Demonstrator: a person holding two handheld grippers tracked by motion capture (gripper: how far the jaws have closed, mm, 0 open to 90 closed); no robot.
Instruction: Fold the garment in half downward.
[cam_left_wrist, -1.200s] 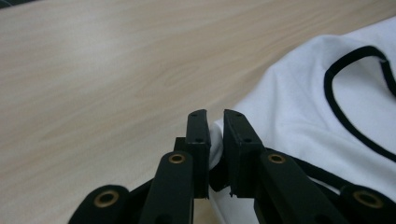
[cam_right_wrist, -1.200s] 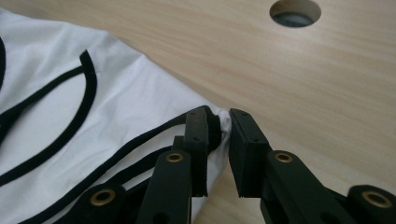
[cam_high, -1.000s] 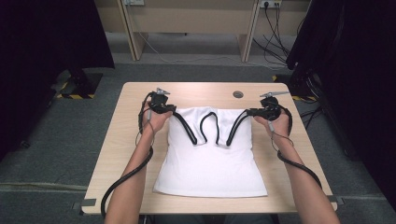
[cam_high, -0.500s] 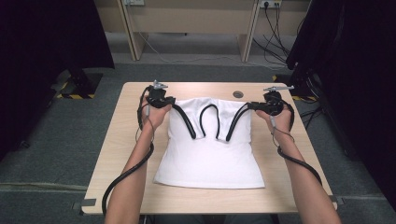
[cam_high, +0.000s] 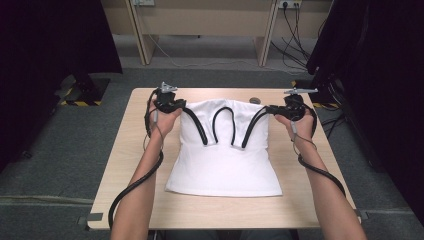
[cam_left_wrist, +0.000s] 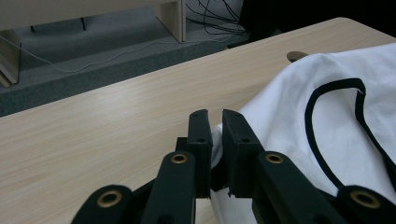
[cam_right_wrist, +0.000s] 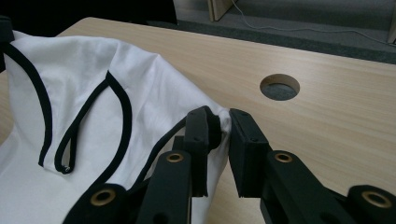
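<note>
Top: white tank top (cam_high: 225, 155) with black trim lies flat on the wooden table (cam_high: 125, 165); its strap end points to the table's far edge, its hem toward the person; since the earlier frames it has slid farther from the person
Straps: the two outer shoulder corners are lifted off the table and pulled apart
Left gripper (cam_left_wrist: 214, 130): jaws pinched together on the top's left shoulder corner; white cloth shows between them
Right gripper (cam_right_wrist: 223, 126): jaws clamped on the top's right shoulder corner
Cable hole (cam_right_wrist: 279, 87): in the table just beyond the top's right shoulder
Hands: both have moved away from the person, along with the top
</note>
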